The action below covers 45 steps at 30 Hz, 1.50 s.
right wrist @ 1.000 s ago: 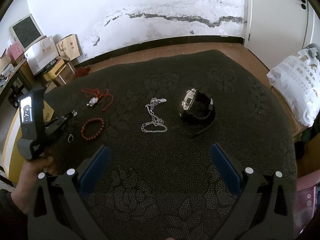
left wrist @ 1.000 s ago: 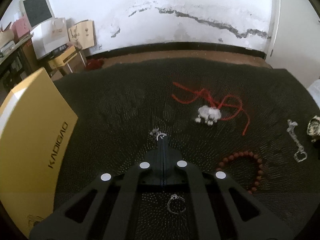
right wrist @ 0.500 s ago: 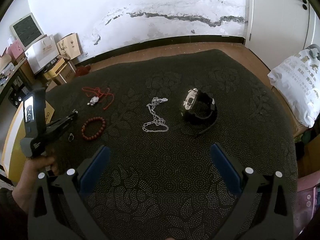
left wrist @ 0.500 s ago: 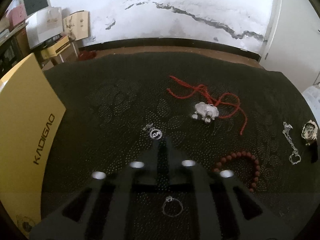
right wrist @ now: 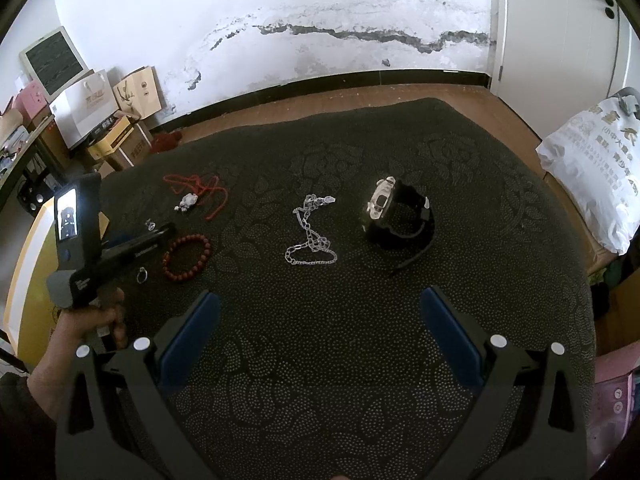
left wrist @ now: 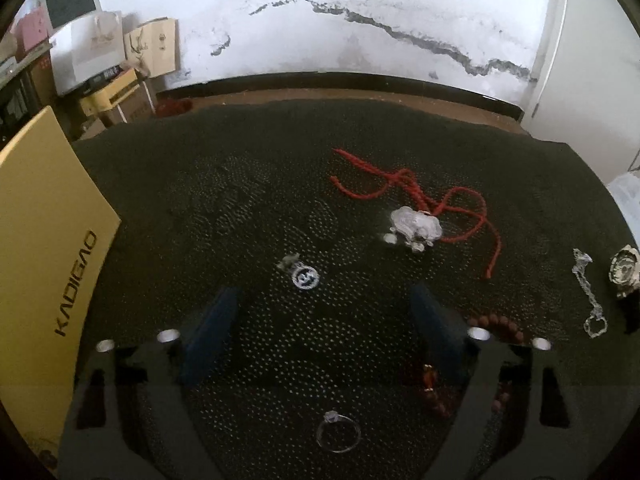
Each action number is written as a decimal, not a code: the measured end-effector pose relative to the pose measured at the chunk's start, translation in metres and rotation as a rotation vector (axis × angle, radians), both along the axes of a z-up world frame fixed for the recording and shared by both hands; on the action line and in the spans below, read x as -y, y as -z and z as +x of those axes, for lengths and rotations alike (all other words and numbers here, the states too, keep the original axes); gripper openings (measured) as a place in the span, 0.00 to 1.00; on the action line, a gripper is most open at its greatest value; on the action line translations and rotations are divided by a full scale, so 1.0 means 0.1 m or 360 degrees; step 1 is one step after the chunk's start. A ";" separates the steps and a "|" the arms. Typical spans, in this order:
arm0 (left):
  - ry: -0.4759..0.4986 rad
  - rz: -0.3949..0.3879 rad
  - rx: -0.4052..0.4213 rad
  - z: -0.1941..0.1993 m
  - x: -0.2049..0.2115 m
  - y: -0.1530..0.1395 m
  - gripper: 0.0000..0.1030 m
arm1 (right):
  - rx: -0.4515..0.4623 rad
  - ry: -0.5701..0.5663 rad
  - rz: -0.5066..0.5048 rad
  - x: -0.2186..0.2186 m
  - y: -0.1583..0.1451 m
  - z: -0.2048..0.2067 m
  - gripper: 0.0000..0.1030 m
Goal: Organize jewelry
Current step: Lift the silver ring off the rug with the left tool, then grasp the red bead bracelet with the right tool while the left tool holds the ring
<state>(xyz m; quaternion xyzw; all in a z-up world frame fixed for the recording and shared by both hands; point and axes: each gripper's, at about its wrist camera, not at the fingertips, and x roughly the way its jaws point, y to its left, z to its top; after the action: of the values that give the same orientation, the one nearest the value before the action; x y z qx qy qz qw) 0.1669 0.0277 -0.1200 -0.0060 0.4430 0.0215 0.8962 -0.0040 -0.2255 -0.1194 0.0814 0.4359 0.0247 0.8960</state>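
Left wrist view, nearest: a thin silver ring (left wrist: 338, 434) with a small stone lies flat on the dark dotted cloth (left wrist: 248, 208), between the arms of the left gripper (left wrist: 320, 334). I judge it light, hard and slippery; best pinched across the band.
Left gripper: jaws spread wide, holding nothing, low over the cloth.
Small charm: just ahead of the open fingers lies a round silver charm (left wrist: 305, 277) with a tiny clasp, free on the cloth. Likely very light and apt to skid; take it across the disc.
Bead bracelet: a loop of dark red beads (left wrist: 500, 326) lies partly behind the right-hand finger. Stiff beads on a soft string, I judge; easy to pinch at any bead.
Red cord pendant: farther out, a silver pendant (left wrist: 416, 226) sits on a tangled red cord (left wrist: 460, 200). The cord looks limp and would trail; grip the pendant.
Yellow box: a yellow box (left wrist: 44, 240) lettered KADIGAO stands at the left edge, perhaps where the pieces belong.
Right wrist view, right gripper (right wrist: 320, 320): fingers wide apart, empty, held above bare cloth.
Silver chain: a link chain (right wrist: 310, 234) lies crumpled mid-cloth; limp, heavier than the ring by my guess.
Watch: a black-strapped watch (right wrist: 394, 216) rests on its side beyond the chain, bulky and easy to grasp by the strap.
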 end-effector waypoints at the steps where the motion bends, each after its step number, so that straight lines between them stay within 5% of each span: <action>1: -0.0002 -0.0003 0.0010 -0.01 -0.01 0.00 0.65 | -0.0001 -0.0001 0.0001 0.00 0.00 0.00 0.94; 6: -0.0016 0.0015 0.0035 0.01 -0.06 -0.02 0.38 | 0.0000 -0.0001 0.0013 0.01 0.01 0.00 0.94; 9: 0.0001 0.0032 0.0039 0.00 -0.03 -0.01 0.33 | 0.0001 -0.0004 0.0016 0.01 0.02 0.00 0.94; 11: 0.0005 0.0025 0.0043 0.00 -0.04 -0.01 0.18 | -0.0001 -0.0002 0.0020 0.02 0.02 0.00 0.94; 15: -0.0002 0.0030 0.0044 -0.01 -0.04 0.00 0.13 | 0.0000 -0.0005 0.0017 0.01 0.02 0.00 0.94; 27: 0.0019 0.0060 0.0050 -0.06 0.03 -0.03 0.12 | -0.0006 -0.0001 0.0016 0.02 0.03 -0.01 0.94; 35: 0.0024 0.0069 0.0099 -0.19 -0.01 -0.30 0.12 | -0.0023 -0.0014 -0.0007 -0.03 0.08 0.01 0.94; 45: 0.0042 0.0019 0.0107 -0.54 -0.21 -0.60 0.12 | -0.0030 -0.0301 -0.0136 -0.69 0.39 0.03 0.94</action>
<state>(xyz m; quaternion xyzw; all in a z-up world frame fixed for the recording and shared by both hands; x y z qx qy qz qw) 0.1134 0.0489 -0.0599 0.0044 0.4125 0.0121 0.9109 -0.0007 -0.1569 -0.1579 0.0018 0.4507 0.0900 0.8882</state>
